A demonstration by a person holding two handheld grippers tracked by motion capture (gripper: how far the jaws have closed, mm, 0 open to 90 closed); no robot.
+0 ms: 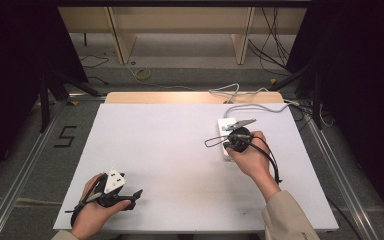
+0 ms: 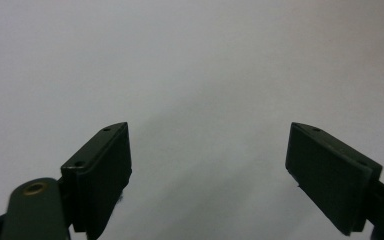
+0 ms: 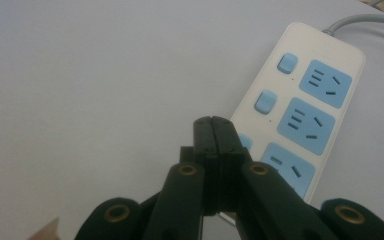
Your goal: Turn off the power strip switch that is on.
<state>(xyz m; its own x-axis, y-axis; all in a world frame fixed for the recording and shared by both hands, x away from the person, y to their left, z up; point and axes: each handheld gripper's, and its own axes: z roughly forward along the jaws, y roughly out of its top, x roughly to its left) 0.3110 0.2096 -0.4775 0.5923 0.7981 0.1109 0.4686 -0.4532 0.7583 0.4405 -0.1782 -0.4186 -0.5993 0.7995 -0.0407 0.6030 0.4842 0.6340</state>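
Right gripper (image 3: 215,131) fingers pressed together, empty, tips over power strip (image 3: 300,107) switch row; left gripper (image 2: 207,165) fingers wide apart, empty, above white surface (image 2: 190,60).

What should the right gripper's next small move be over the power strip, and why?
Probably a short press down onto the third blue switch. The right gripper has its jaws shut with nothing between them, and its tip sits right at that switch on the white power strip. The left gripper is open over the bare white table, far from the strip, so it seems idle.
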